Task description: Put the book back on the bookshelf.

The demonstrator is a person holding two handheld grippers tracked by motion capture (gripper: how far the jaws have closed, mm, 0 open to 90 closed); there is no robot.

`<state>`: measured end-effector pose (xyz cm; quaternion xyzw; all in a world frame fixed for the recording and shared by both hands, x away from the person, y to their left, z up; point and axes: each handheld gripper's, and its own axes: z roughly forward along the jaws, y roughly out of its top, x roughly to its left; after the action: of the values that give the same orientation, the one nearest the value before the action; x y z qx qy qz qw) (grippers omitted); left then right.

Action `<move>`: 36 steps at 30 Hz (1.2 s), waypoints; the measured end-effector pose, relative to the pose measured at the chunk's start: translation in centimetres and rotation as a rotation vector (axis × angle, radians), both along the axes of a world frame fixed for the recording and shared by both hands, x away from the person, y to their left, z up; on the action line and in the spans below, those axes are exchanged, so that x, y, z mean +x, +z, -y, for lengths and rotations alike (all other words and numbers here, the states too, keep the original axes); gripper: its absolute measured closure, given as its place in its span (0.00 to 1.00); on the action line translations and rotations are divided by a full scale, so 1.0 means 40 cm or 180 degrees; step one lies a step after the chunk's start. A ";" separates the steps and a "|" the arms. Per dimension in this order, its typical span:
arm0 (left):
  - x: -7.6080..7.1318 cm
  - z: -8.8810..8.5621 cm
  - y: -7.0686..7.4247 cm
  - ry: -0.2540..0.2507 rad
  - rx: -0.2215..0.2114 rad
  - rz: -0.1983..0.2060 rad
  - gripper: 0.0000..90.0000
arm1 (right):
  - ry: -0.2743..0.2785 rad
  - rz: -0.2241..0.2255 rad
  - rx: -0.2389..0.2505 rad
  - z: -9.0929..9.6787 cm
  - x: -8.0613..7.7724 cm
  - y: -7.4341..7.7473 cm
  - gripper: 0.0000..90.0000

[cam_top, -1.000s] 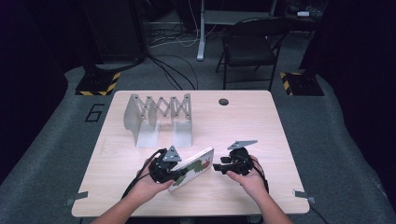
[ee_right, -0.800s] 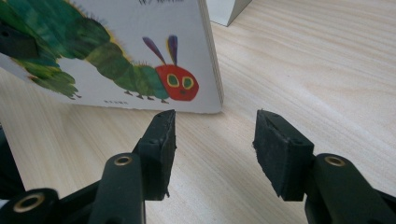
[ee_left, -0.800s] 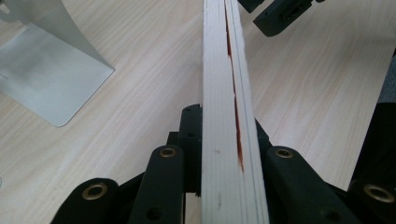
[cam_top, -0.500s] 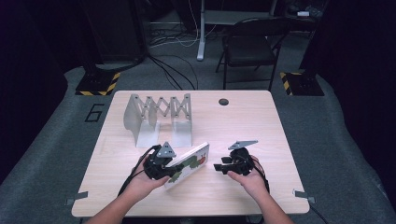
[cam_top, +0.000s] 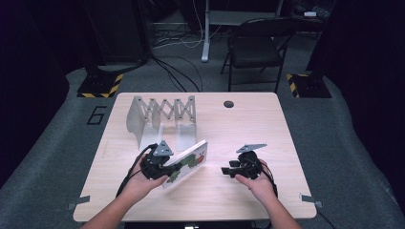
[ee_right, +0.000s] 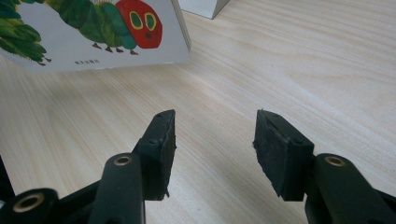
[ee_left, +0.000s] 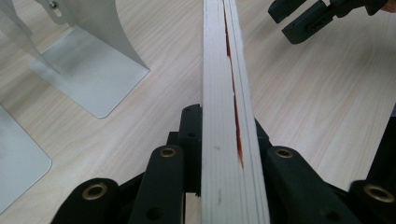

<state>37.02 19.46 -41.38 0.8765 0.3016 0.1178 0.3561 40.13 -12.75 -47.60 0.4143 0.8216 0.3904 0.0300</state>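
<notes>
A white board book with a green caterpillar and a red face on its cover is tilted up off the wooden table. My left gripper is shut on its near edge. In the left gripper view the book's page edges run straight up between the two black jaws. In the right gripper view the cover sits at the upper left. My right gripper rests to the right of the book, apart from it. Its jaws stand open with bare table between them.
A grey metal accordion book rack stands at the table's back left; its curved plates lie just left of the book. A dark round hole is near the table's far edge. A folding chair stands beyond.
My left gripper has lifted the book slightly and carried it a little left, so the book tilts more steeply. The right gripper has stayed where it was.
</notes>
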 end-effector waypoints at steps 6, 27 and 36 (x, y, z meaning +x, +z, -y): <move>-0.003 -0.016 0.010 0.0075 -0.0040 0.0026 0.84 | 0.0006 0.0027 -0.0011 0.003 0.001 0.000 0.54; 0.007 -0.067 0.027 0.0240 -0.0042 0.0035 0.84 | -0.0062 0.0007 0.0014 0.020 0.002 -0.005 0.53; 0.010 -0.082 0.036 0.0277 -0.0046 0.0059 0.84 | -0.0088 -0.0008 0.0013 0.021 0.003 -0.006 0.53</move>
<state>37.43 22.74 -39.94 0.8589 0.3370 0.1391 0.3598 40.23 -13.59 -47.84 0.4261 0.8150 0.3911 0.0335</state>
